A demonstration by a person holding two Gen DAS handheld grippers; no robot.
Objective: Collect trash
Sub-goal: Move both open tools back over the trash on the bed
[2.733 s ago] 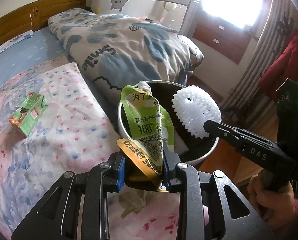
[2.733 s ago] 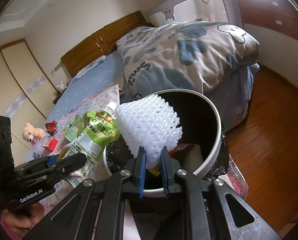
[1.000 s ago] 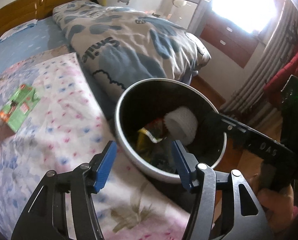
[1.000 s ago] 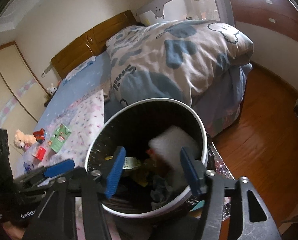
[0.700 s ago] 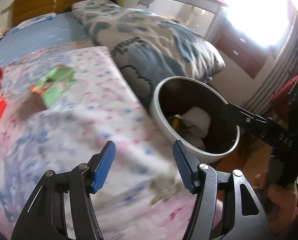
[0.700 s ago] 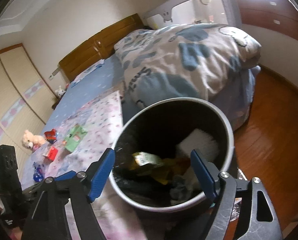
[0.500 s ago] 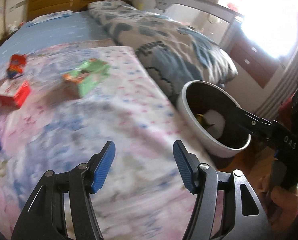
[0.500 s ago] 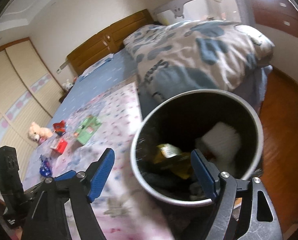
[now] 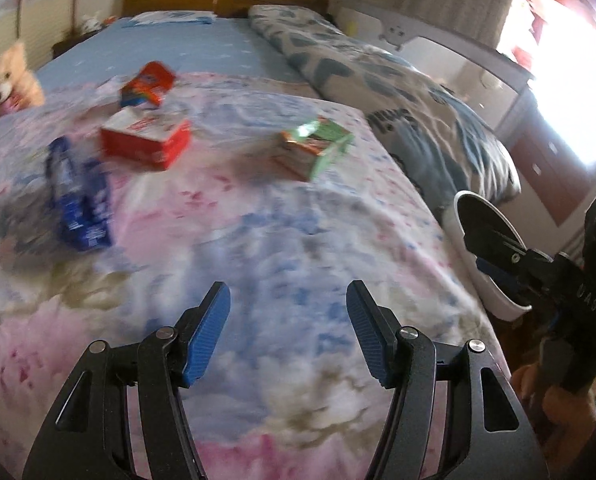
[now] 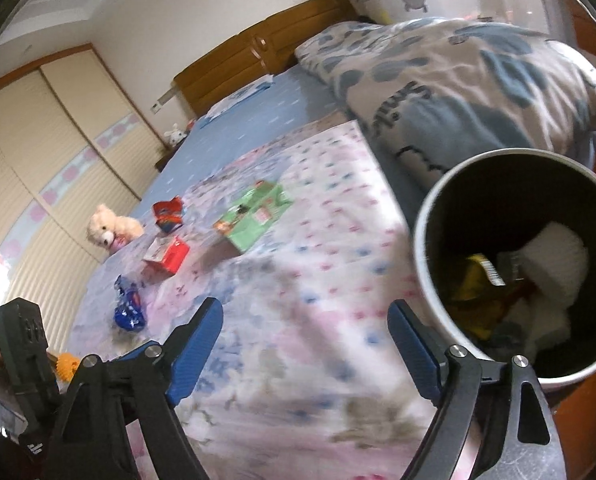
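— What trash lies ahead of you?
— A green juice carton point(image 9: 314, 148), a red-and-white box point(image 9: 145, 142), a red packet point(image 9: 147, 84) and a blue crinkled wrapper point(image 9: 79, 200), well apart on the floral bedspread point(image 9: 257, 240); labels blur.
— Your grippers?
— Left gripper point(image 9: 287, 332) apart, empty. Right gripper point(image 10: 306, 344) empty, jaws just widening, beside the white round bin point(image 10: 426, 248). "Smile" shows on the duvet point(image 10: 458, 64).

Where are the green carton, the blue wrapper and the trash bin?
green carton point(image 10: 253, 216), right wrist view, on its top face.
blue wrapper point(image 9: 79, 196), left wrist view, on its middle.
trash bin point(image 10: 426, 216), right wrist view, on its white rim.
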